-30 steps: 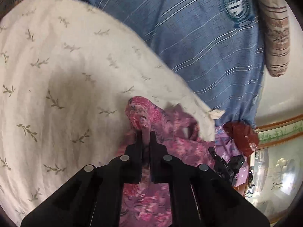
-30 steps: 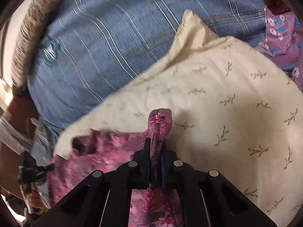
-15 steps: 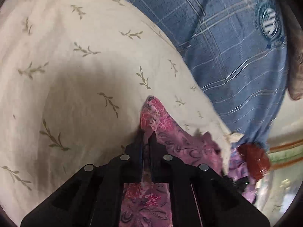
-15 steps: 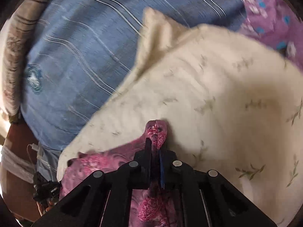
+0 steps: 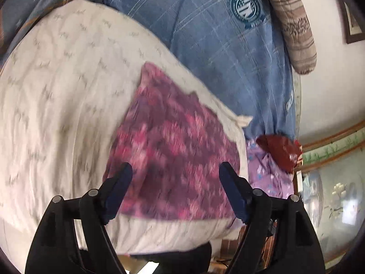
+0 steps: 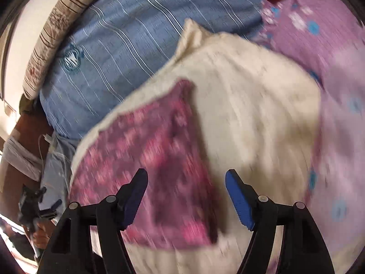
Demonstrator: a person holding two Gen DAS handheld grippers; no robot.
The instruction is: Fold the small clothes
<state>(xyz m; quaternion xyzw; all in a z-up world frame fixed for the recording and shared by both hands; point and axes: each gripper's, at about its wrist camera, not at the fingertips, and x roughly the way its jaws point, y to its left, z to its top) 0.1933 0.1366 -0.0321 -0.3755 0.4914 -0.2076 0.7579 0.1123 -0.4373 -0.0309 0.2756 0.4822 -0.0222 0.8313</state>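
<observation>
Your fingers on both grippers are spread wide and empty, with the pink floral garment lying flat on the cream pillow between and beyond them.

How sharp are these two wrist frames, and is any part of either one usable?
Left wrist view: the pink garment and cream cloth are motion-smeared, the left tool stays crisp. Right wrist view: heavier smear across the garment, the right tool sharp; fisheye bending in both.
</observation>
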